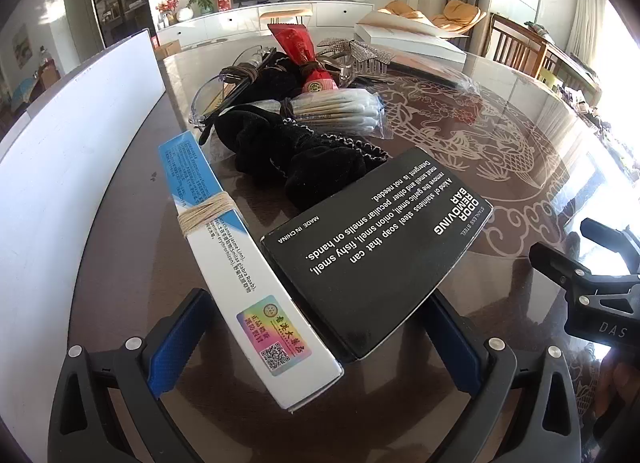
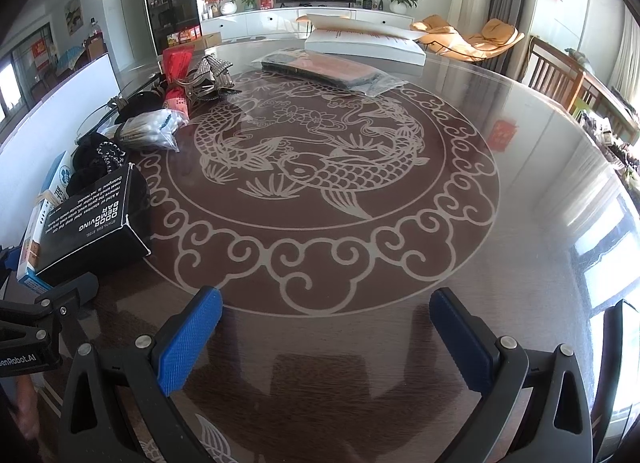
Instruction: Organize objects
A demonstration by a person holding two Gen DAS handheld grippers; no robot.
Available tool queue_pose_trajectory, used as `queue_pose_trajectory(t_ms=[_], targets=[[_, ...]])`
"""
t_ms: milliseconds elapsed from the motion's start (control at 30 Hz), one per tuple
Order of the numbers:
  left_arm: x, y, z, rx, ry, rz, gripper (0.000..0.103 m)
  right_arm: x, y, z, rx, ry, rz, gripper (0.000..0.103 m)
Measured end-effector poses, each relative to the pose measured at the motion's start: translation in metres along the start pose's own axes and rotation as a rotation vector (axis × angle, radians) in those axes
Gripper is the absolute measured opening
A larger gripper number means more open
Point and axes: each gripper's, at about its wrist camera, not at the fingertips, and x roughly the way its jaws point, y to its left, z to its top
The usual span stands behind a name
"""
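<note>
1. The left gripper (image 1: 316, 343) stood spread wide around the black box (image 1: 372, 247) and white box (image 1: 240, 275), gripping neither.
2. The right gripper (image 2: 324, 339) hung released over the table (image 2: 520, 263).

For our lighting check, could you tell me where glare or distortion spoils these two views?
Left wrist view: window glare whitens the right edge; fisheye bends the white board. Right wrist view: sunlight washes out the glass table at right; the black box stays readable.
</note>
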Motion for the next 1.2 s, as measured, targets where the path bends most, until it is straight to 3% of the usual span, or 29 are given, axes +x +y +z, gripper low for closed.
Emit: queue_pose_trajectory(t_ms=[1200], targets=[[0.0001, 0.0017, 0.0001, 0.009, -0.012, -0.011, 0.103, 0.0004, -0.0022, 0.0043, 0.020, 0.017, -0.003, 0.103]])
